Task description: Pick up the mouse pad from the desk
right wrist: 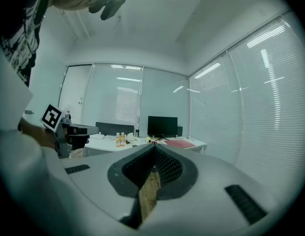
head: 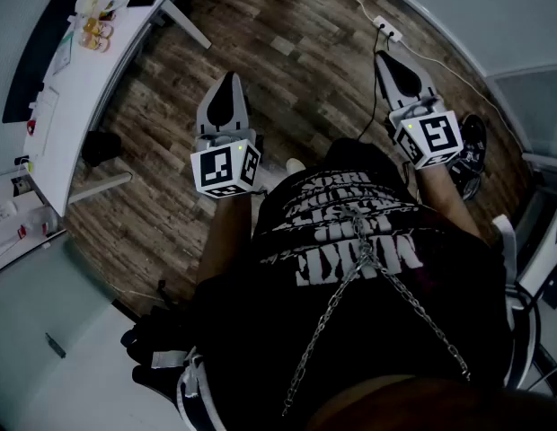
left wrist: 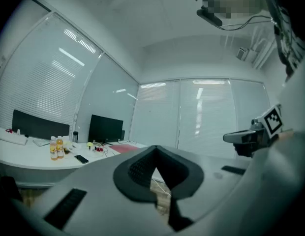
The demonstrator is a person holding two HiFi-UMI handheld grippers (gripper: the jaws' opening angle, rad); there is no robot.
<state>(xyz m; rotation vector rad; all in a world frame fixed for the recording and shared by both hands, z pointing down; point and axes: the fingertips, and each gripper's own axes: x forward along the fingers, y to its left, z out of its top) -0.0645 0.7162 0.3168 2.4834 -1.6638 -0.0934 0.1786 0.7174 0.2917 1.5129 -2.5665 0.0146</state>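
Two grippers, each with jaws closed tip to tip, nothing between: left gripper (head: 230, 81), right gripper (head: 386, 61), both over wood-plank floor (head: 296, 70). Mouse pad (left wrist: 124, 148) well ahead of both, flat on white desk (left wrist: 24, 160): thin reddish sheet, left of left gripper's tip line, slightly right of right gripper's. Near edge hidden behind left gripper body; surface texture too small to read. Head view cuts off that desk end. Jaw linings black, grid-textured. Dark monitor (left wrist: 106, 129) stands left of pad.
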